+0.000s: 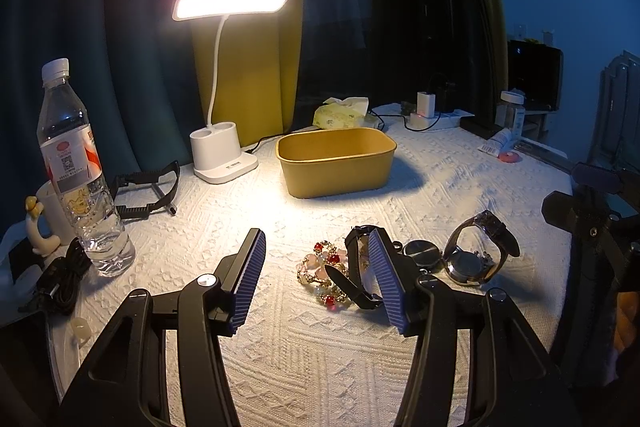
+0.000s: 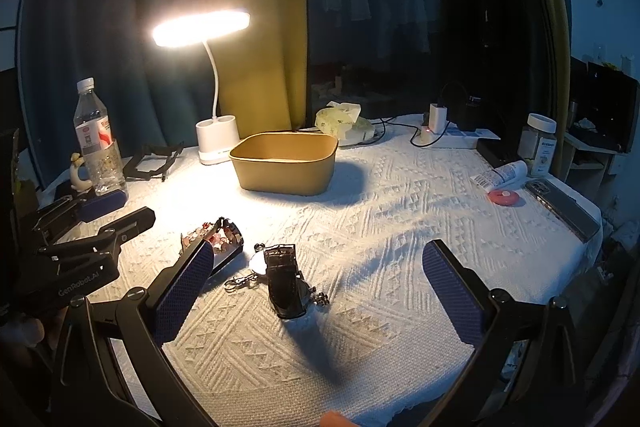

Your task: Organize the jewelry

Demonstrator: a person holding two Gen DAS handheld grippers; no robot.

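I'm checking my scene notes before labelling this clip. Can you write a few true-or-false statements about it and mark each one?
1. The yellow box holds jewelry. False: no jewelry shows in the part of its inside that is visible.
2. The desk lamp is lit. True.
3. The left gripper is shut on the beaded bracelet. False: it is open and holds nothing.
4. The right gripper is open. True.
5. The water bottle lies on its side. False: it stands upright.
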